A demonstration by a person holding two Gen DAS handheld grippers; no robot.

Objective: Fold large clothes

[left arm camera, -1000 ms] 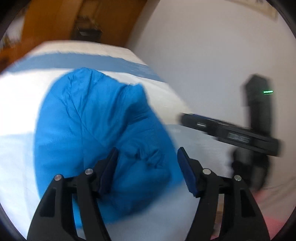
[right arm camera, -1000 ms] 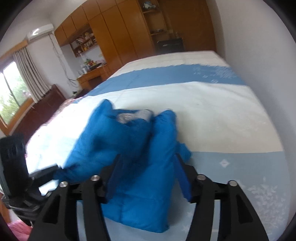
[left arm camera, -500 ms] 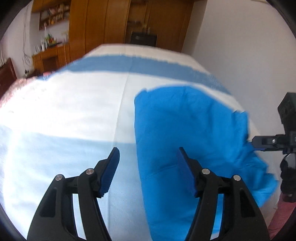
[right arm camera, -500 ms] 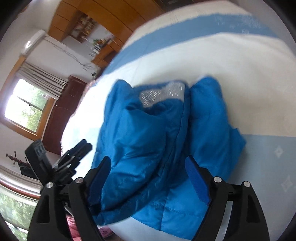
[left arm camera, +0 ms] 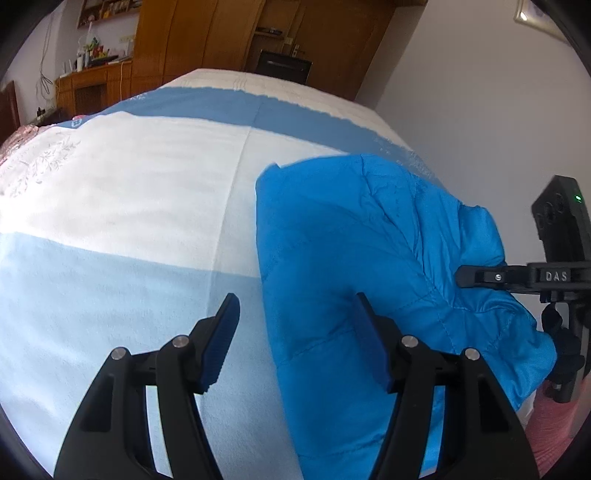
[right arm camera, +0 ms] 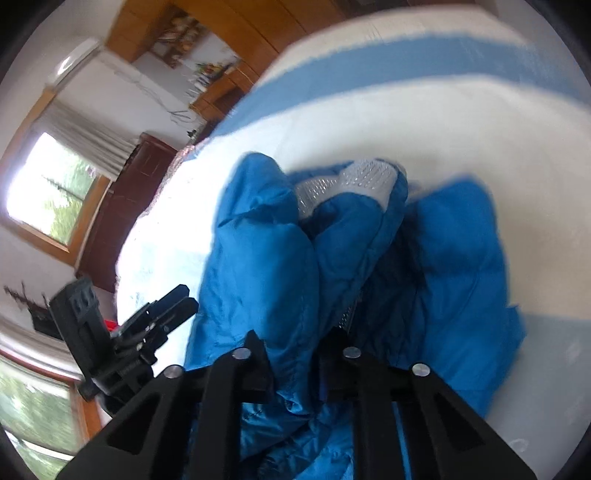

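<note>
- Bedroom: bed (left arm camera: 110,206) w/ white + blue banded cover fills both views; wood wardrobes (left arm camera: 207,33) behind, white wall on the right of the left-wrist view, window (right arm camera: 48,195) w/ curtain at the left of the right-wrist view.
- Jacket (left arm camera: 351,251): bright blue, puffy, quilted; lies bunched on the bed's right part near the wall, one edge hanging off the near corner. Silver lining (right arm camera: 354,181) shows at its far end in the right-wrist view.
- Left gripper (left arm camera: 295,339): jaws roughly half open, nothing pinched. Its right blue pad is over the jacket's left edge, left pad over bare cover; whether it touches fabric — can't tell.
- Right gripper (right arm camera: 295,354): jaws have just been closing, now nearly together w/ a fold of jacket pinched between them at the near end. From the left-wrist view its tip (left arm camera: 476,277) bites into the jacket's right side.
- Right-wrist pic is motion-blurred.
- Both grippers are at the jacket's near end, left one at the left edge, right one at the right.
</note>
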